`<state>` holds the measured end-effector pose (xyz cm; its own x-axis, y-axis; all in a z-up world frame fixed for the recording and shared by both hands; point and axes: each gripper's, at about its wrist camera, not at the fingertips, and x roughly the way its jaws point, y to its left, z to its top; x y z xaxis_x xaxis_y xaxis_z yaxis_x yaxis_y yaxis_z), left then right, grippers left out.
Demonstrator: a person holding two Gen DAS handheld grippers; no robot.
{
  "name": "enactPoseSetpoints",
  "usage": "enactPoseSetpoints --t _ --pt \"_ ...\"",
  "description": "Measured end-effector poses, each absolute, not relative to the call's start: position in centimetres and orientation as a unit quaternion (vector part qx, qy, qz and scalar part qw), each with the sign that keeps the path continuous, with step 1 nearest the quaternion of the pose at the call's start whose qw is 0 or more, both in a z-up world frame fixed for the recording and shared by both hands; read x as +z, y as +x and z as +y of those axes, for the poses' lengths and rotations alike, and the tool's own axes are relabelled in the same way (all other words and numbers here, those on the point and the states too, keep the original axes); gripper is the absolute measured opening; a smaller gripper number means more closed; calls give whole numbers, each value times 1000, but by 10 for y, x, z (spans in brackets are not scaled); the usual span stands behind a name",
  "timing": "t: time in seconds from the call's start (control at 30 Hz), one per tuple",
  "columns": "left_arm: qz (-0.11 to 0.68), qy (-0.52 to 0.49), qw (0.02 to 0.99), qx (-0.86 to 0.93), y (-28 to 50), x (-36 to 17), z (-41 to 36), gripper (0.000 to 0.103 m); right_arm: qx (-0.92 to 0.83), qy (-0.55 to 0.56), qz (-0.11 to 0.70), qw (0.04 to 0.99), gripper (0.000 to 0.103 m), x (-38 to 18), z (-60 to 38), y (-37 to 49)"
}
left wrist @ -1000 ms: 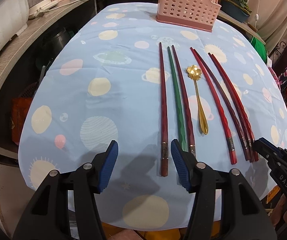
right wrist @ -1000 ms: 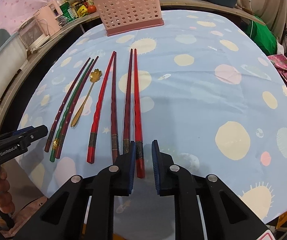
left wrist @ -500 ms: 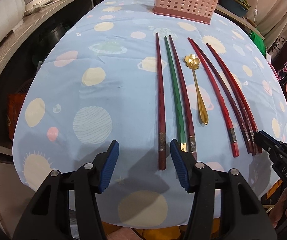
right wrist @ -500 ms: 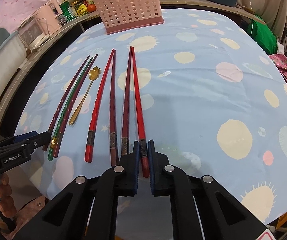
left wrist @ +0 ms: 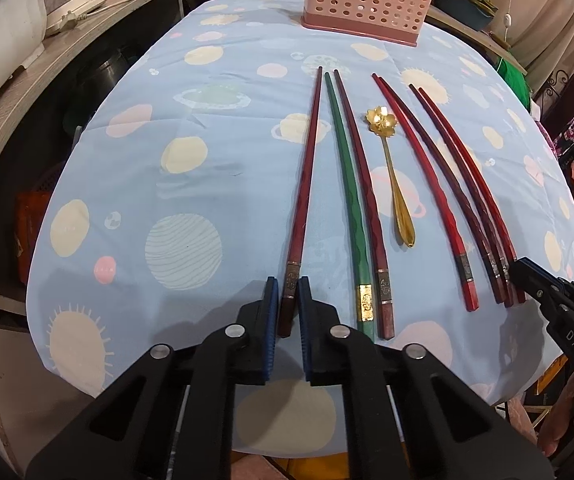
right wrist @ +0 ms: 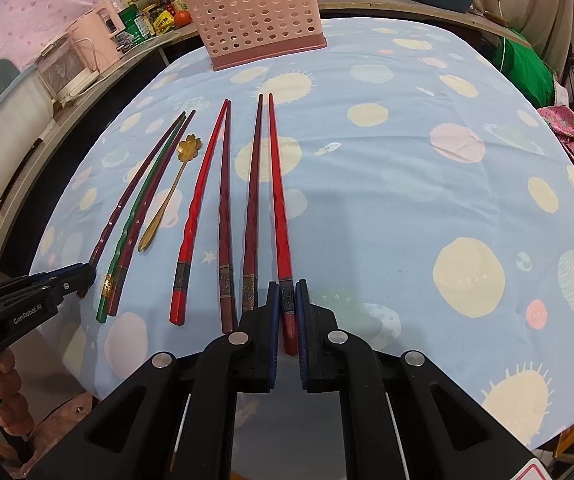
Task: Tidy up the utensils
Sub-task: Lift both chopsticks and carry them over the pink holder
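The left hand-held gripper [left wrist: 288,294] is closing on the dark red chopstick [left wrist: 305,184]; the right hand-held gripper [right wrist: 287,300] is clamped on the bright red chopstick [right wrist: 278,200]. Lift both level, then steer them toward the pink basket [right wrist: 253,16] at twelve o'clock.

Left gripper [left wrist: 288,292] jaws closing; right gripper [right wrist: 287,296] jaws clamped; both pitched downward.

My left gripper [left wrist: 288,294], wide open a second ago, is closing its jaws around the butt of the leftmost dark red chopstick [left wrist: 305,184] at six o'clock. My right gripper [right wrist: 287,300] now pinches the rightmost red chopstick [right wrist: 277,196], the slight gap gone.
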<state>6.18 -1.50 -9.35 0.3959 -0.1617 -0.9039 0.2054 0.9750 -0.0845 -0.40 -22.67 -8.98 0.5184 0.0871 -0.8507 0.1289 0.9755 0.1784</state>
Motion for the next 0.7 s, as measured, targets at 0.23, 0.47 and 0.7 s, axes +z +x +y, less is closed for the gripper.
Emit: enactPoseSetpoints --t 0.23,0.47,0.7 --pt "540 14 835 -108 62 -92 -15 8 -13 113 483 868 7 -84 -229 -6" --pt "523 2 846 -105 65 -72 -10 7 -15 135 454 880 7 -61 -241 -7" --pt "486 -21 867 -104 78 -29 1 7 -28 148 399 905 7 -10 -261 1"
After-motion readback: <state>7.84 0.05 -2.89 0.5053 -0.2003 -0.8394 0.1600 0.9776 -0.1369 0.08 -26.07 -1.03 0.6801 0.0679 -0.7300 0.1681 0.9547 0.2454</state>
